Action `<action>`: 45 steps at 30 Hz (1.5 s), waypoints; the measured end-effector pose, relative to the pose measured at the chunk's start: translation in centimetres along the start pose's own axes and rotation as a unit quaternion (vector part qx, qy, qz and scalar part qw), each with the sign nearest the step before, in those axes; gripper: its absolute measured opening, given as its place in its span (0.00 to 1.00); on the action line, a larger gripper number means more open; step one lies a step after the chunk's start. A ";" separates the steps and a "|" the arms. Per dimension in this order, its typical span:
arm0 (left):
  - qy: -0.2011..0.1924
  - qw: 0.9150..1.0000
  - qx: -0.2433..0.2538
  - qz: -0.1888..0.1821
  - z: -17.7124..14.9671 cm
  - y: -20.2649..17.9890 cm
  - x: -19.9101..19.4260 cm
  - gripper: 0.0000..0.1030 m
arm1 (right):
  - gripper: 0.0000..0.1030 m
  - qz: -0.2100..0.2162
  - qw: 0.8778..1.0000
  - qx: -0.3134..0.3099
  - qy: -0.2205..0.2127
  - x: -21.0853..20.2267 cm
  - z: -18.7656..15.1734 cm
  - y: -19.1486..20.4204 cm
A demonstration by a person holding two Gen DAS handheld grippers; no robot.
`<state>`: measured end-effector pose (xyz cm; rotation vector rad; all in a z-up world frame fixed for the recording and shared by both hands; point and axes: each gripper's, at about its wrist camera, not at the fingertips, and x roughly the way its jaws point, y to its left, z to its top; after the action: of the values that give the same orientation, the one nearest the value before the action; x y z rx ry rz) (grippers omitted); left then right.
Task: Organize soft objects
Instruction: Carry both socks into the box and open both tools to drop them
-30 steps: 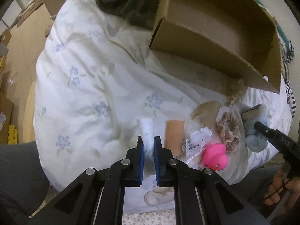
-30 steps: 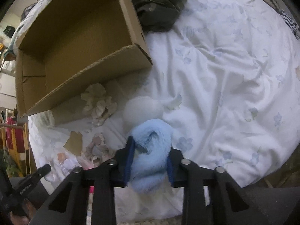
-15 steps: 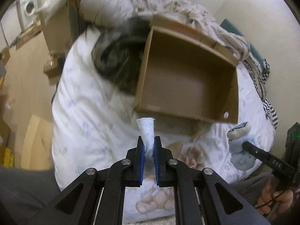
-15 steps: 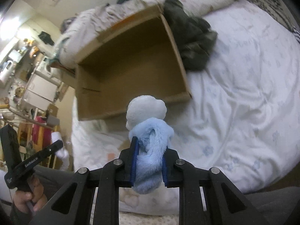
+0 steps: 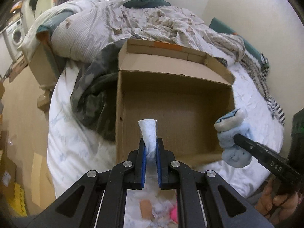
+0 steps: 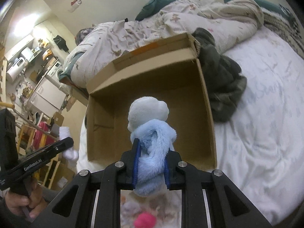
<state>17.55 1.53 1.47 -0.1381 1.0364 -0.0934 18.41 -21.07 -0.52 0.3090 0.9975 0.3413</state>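
My left gripper (image 5: pixel 151 153) is shut on a small white sponge-like piece (image 5: pixel 148 133) that sticks up past the blue pads, in front of the open cardboard box (image 5: pixel 171 70). My right gripper (image 6: pixel 151 164) is shut on a fluffy light-blue plush toy (image 6: pixel 153 134) with a pale round end, held before the same box (image 6: pixel 206 102). In the left wrist view that plush toy (image 5: pixel 230 134) hangs at the box's right wall in the other gripper. In the right wrist view the white piece (image 6: pixel 67 142) shows at far left in the other gripper. The box looks empty.
The box sits on a white flowered duvet (image 5: pixel 76 148). A dark green garment (image 6: pixel 222 83) lies beside it, rumpled bedding (image 5: pixel 133 24) behind. A pink toy (image 6: pixel 144 220), a tan piece (image 5: pixel 145 208) and other small soft things lie below the grippers. A person's hand (image 6: pixel 19 203) holds each gripper handle.
Both grippers rose off the duvet with their loads and tilted up toward the box. The items on the bed dropped to the bottom of both views, and the box now fills the middle.
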 end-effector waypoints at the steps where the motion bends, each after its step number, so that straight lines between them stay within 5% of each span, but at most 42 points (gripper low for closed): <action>1: 0.000 1.000 0.006 0.007 0.2 -0.2 0.8 0.09 | 0.22 0.002 1.000 -0.003 -0.005 0.5 0.1 -0.1; 11: 0.031 0.999 0.016 0.030 -0.5 -0.6 6.7 0.09 | 0.22 -0.019 1.000 0.007 0.019 4.2 -0.2 -1.9; 32: 0.052 0.997 0.035 0.042 -1.2 -1.6 8.8 0.13 | 0.22 -0.021 0.999 0.006 0.042 6.3 -0.3 -1.9; 35: 0.059 0.997 0.031 0.044 -1.4 -1.6 9.1 0.24 | 0.22 -0.018 0.999 0.020 0.043 6.5 -0.3 -2.3; 38: 0.067 0.997 0.024 0.040 -1.7 -1.6 9.3 0.57 | 0.25 -0.017 0.999 0.022 0.045 6.6 -0.3 -2.3; 40: 0.061 0.997 0.020 0.043 -1.8 -1.7 9.1 0.59 | 0.31 -0.018 0.999 0.024 0.045 6.6 -0.2 -2.4; 41: 0.059 0.997 0.020 0.044 -1.8 -1.7 9.1 0.59 | 0.45 -0.016 0.999 0.026 0.045 6.6 -0.2 -2.4; 42: 0.059 0.997 0.021 0.045 -1.8 -1.7 9.1 0.59 | 0.68 -0.014 0.999 0.029 0.042 6.5 -0.2 -2.5; 45: 0.053 0.997 0.022 0.051 -1.7 -1.7 9.0 0.59 | 0.78 -0.020 0.999 0.033 0.023 5.9 0.0 -2.5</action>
<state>20.57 -1.52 -6.76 -0.0402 1.1443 -0.0313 21.69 -20.88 -6.08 0.3418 1.0607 0.2797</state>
